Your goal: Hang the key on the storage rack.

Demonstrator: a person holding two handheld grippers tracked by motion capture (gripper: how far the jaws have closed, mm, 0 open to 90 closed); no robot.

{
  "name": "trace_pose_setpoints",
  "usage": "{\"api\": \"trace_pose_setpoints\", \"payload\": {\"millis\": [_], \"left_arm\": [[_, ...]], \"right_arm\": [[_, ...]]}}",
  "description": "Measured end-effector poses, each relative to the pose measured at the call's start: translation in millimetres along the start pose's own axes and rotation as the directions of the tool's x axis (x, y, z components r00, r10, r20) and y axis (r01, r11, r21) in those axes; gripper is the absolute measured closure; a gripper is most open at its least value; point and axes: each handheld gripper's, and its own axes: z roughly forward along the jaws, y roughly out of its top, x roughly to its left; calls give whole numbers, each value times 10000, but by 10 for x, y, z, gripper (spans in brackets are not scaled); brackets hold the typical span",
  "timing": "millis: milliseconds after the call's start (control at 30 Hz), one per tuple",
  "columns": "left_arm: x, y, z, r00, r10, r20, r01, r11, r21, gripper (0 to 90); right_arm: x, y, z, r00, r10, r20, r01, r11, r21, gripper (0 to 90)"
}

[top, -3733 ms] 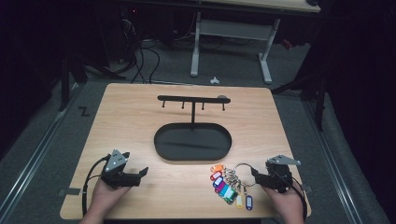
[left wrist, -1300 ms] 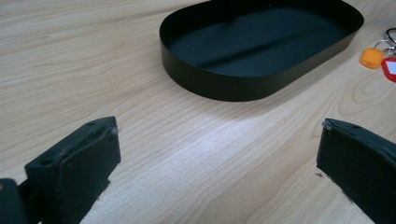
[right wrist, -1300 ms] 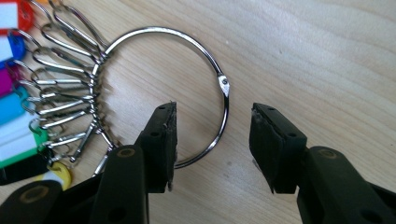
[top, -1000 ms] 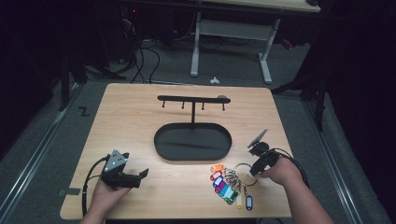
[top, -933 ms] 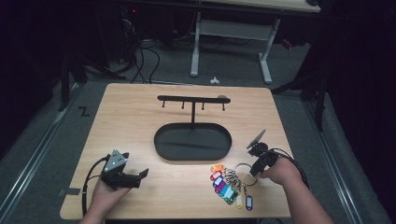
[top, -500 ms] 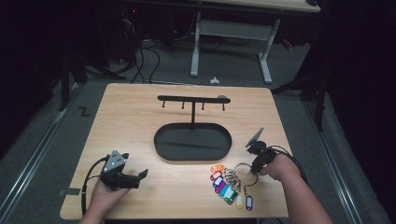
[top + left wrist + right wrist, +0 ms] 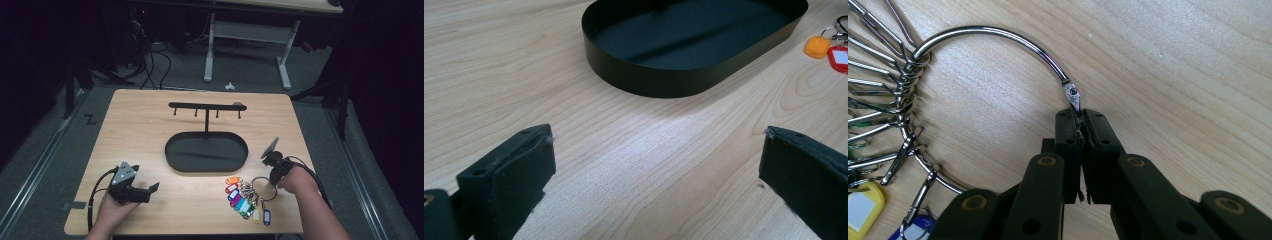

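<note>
Tipped forward since earlier, right gripper (image 7: 1080, 117) pinches key ring (image 7: 993, 35); left gripper (image 7: 142, 190) rests wide open.

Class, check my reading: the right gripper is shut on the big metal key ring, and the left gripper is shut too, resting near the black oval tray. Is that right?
Not quite. The left gripper is open: the left gripper view shows its jaws wide apart over bare wood near the black oval tray. The right gripper is indeed shut on the key ring.
</note>
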Motion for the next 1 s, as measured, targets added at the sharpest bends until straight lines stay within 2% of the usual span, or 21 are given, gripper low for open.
{"api": "trace_pose_setpoints", "payload": {"millis": [100,167,200,267,433,467,633,667,733,833,900,967,1000], "left_arm": [[-5,-1,10,10000,18,-6,-18,10000,31,24],[-3,0,8,10000,28,-17,-28,10000,33,25],[0,0,7,10000,27,-28,-27,10000,64,27],[-2,-2,8,10000,24,-31,-24,10000,51,27],[-9,-1,15,10000,64,9,-64,10000,60,33],[-9,-1,18,10000,70,17,-70,9999,75,33],[-11,-2,19,10000,73,53,-73,9999,93,35],[-9,-2,20,9999,97,46,-97,9999,96,36],[-11,-2,23,10000,70,51,-71,9999,104,36],[-14,-3,24,9999,90,63,-91,9999,106,37],[-13,-3,24,9999,89,63,-90,9999,110,37],[-13,-4,23,9999,60,82,-61,9999,102,37],[-13,-5,23,9999,53,92,-54,9999,103,37]], "right_arm": [[7,-6,-2,10000,-44,59,45,9999,-91,868],[17,-9,-12,9999,-67,-93,65,9999,-133,868],[27,-16,-57,9999,-137,-96,133,9991,-391,868],[30,-20,-87,9999,-122,-112,116,9987,-497,868],[99,-77,-350,9983,-317,-481,269,9948,-984,870],[99,-77,-350,9983,-317,-481,269,9948,-984,870],[151,-108,-558,9963,-473,-721,373,9903,-1341,873],[173,-116,-644,9959,-470,-778,357,9895,-1402,874],[182,-119,-685,9959,-535,-736,421,9880,-1486,874],[207,-134,-853,9947,-535,-875,375,9838,-1751,875],[211,-137,-882,9947,-533,-884,367,9830,-1798,875],[218,-142,-993,9934,-704,-905,514,9790,-1972,876],[218,-142,-993,9934,-704,-905,514,9790,-1972,876]]}}
